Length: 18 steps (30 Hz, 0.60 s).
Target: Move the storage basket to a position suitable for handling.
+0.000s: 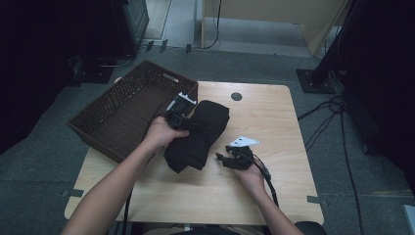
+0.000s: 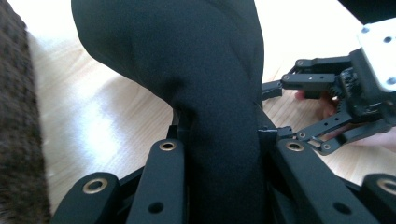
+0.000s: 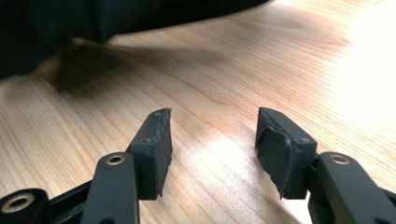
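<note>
Wicker basket prob. empty.

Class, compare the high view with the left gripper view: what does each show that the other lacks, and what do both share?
High view alone: the whole wooden table, the grey floor around it, and both forearms reaching in.

Left gripper view alone: close up, the left hand-held gripper clamped on a fold of the black cloth.

Both: the black cloth, the brown woven basket, and the right hand-held gripper beside the cloth, its jaws apart with nothing between them.
</note>
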Available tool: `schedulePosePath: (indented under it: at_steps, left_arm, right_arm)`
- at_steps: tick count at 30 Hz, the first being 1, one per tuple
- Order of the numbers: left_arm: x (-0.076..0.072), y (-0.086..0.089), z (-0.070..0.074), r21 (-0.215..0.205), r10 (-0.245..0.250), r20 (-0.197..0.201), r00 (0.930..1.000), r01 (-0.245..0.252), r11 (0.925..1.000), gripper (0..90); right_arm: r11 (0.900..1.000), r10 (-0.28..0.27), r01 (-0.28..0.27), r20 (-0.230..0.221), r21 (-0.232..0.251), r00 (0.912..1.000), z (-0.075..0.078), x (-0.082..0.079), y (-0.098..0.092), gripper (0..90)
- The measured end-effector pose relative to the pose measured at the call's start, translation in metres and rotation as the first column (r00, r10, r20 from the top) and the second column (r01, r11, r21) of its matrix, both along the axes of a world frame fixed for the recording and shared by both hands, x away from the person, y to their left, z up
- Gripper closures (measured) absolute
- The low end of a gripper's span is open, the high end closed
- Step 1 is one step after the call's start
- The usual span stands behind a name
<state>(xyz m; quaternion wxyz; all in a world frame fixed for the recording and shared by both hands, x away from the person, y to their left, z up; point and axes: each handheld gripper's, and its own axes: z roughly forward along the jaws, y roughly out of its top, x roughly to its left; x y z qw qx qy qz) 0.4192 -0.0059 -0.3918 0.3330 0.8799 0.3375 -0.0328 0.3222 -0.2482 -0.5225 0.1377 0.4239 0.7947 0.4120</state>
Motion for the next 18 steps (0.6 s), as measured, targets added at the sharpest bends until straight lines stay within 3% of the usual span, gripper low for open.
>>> schedulePosePath:
  at_steps: [8, 18]
  left_arm:
    - [0.009, 0.017, 0.025, -0.025, 0.032, 0.006, 0.9995, -0.032, 0.9992, 73.4]
    - [0.02, 0.045, 0.061, -0.042, 0.082, 0.041, 0.9958, -0.08, 0.9959, 73.3]
  right_arm:
    - [1.0, -0.003, 0.003, -0.007, 0.006, 1.0, 0.0, 0.0, 0.0, 46.0]
    - [1.0, -0.004, 0.004, -0.003, 0.003, 1.0, 0.0, 0.0, 0.0, 45.9]
